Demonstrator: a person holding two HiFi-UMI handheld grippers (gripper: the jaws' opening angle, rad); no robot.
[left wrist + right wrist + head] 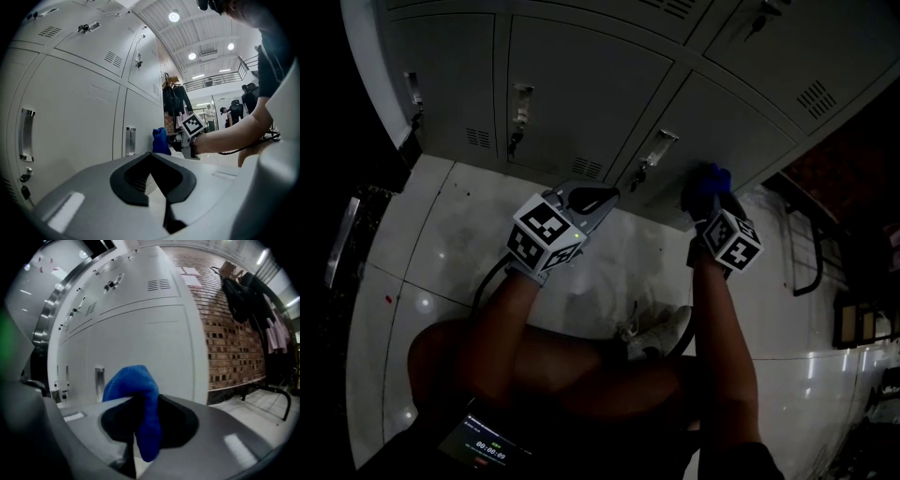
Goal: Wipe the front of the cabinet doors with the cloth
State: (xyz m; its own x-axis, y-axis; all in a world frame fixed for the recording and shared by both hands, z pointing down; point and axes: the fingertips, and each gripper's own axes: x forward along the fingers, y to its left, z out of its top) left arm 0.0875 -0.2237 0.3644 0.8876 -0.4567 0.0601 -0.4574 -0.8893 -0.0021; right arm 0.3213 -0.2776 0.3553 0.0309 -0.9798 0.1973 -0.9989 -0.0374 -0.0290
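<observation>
Right tool [139,404] was clamped narrow on a blue cloth [131,380], with a fold bunched above the jaws and a tail hanging down between them. In the head view the cloth sat low against the grey cabinet doors [581,84], at the lower door just right of a metal handle [661,142]. The left gripper view placed it at that door's face, beyond the handle. Actual contact with the metal could not be confirmed from any view. Left tool [589,200] was closed with jaws together and nothing between them. It was held off the doors, left of the right tool and near the foot of the neighbouring door. A second handle [521,98] was noted further left on the cabinet, with vent slots below it. Both forearms reached from the near side toward the doors, and each tool's marker cube faced up. The floor [469,244] was glossy pale tile with reflections. One shoe [661,330] was visible between the arms. A small lit screen [483,442] sat at the near edge. A brick wall [234,343] stood right of the cabinet, with dark garments [243,296] hanging on it.
</observation>
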